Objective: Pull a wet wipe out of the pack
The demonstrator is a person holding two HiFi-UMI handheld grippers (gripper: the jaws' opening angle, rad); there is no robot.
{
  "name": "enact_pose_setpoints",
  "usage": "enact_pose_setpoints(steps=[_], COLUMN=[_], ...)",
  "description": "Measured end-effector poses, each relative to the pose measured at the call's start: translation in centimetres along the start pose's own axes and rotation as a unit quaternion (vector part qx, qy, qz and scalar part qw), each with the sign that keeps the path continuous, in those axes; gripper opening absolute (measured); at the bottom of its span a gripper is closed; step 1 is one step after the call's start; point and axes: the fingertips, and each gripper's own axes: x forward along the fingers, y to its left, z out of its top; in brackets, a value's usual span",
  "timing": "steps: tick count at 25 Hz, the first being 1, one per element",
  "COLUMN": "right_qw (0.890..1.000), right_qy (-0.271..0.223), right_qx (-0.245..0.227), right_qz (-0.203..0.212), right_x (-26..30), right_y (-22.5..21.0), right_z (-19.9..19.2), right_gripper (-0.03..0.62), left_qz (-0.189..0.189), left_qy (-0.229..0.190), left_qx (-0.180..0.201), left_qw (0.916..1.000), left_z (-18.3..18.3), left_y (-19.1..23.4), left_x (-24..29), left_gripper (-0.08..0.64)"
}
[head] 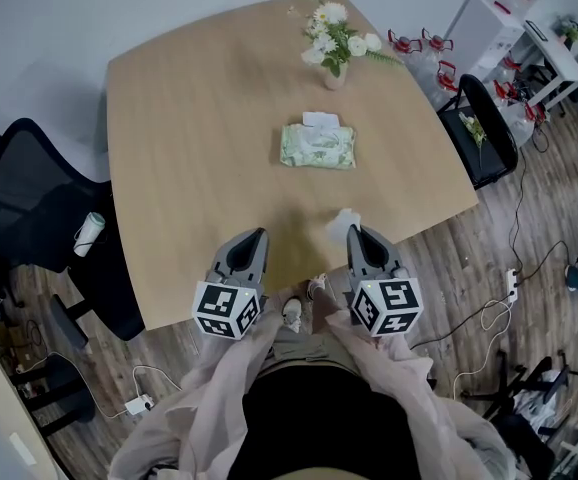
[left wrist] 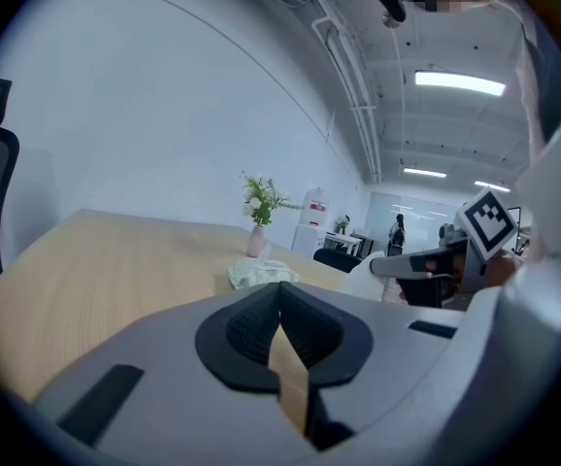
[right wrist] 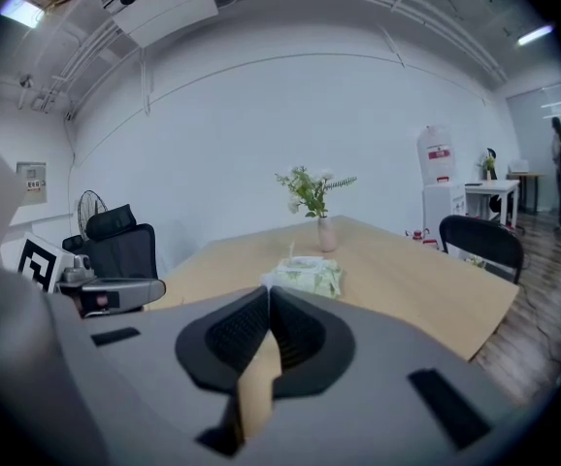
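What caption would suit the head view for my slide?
Left gripper and right gripper over the table edge, the right shut on a white wipe; pack and flower vase beyond.

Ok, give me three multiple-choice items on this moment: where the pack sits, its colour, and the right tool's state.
1. The wipe pack lies:
A) on the floor
B) mid-way across the table, nearer the person than the vase
C) on a chair
2. The pack is:
A) red
B) pale green
C) black
3. The right tool is:
A) wide open
B) shut on the vase
C) shut on a white wipe

Answers:
1. B, the head view shows it below the vase.
2. B, the wrapper is pale green.
3. C, the jaws are together with the wipe at their tip.
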Motion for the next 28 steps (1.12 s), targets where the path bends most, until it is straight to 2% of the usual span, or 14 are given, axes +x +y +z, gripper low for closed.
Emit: enact_pose_setpoints(steps=[9,18,28], right_qw=[0.998,0.997,0.998], right_qy=[-0.021,-0.026,-0.023], right_qx=[-0.06,-0.063,-0.057], right_qz=[-0.011,-0.021,-0.02], right_x=[-0.6,-0.5,-0.5], right_y=[-1.1,-1.7,-1.5], right_z=[1.3,1.7,1.5], right_gripper=[0.009,0.008,0.008], left_qz=[-0.011,-0.027,-0.03], left_qy=[-0.016,-0.017,-0.009], left_qx=[0.026,0.042,0.037], left_qw=[0.9995,0.9986,0.9988], left_z=[1.4,2.0,1.7], left_y=[-0.2,-0.6,-1.2], left_x=[0.5,1.5,2.0], left_gripper=[0.012,0.012,0.012])
